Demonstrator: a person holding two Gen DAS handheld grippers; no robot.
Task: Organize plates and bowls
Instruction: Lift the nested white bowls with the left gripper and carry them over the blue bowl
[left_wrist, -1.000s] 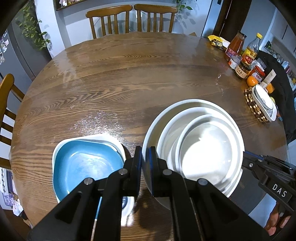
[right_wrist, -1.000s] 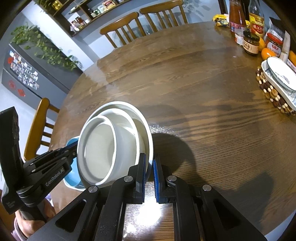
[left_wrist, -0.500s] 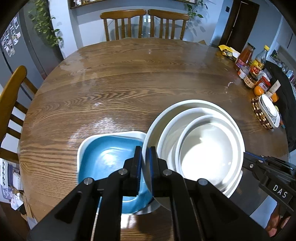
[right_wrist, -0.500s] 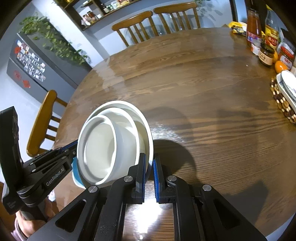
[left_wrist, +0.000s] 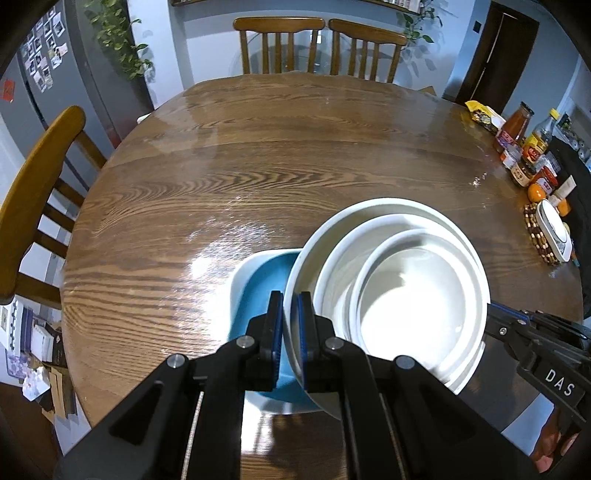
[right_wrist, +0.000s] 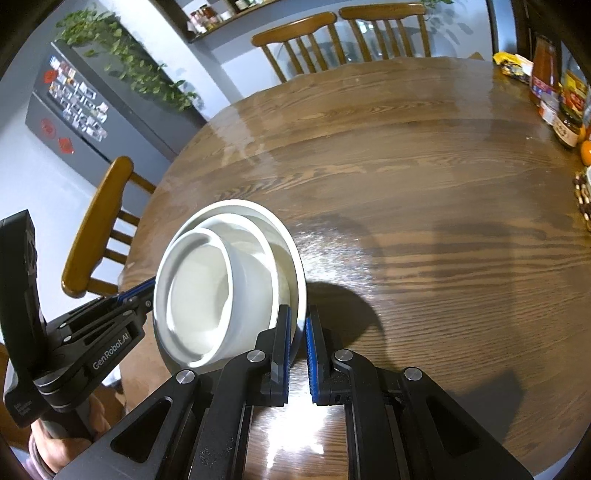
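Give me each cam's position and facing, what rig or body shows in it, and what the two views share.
Left wrist: sits on the left gripper, looks down along its fingers, shut on the left rim of the white stack above the blue dish; the right gripper shows at right.
Right wrist: sits on the right gripper, shut on the stack's right rim; the left gripper and a hand show at left.
Shared: the stack, the table, chairs, bottles.

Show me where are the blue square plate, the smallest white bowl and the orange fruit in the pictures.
blue square plate (left_wrist: 264, 280): left wrist view, on its blue inner surface.
smallest white bowl (left_wrist: 413, 295): left wrist view, on its inner bottom.
orange fruit (left_wrist: 536, 192): left wrist view, on its rounded side, at the table's right edge.
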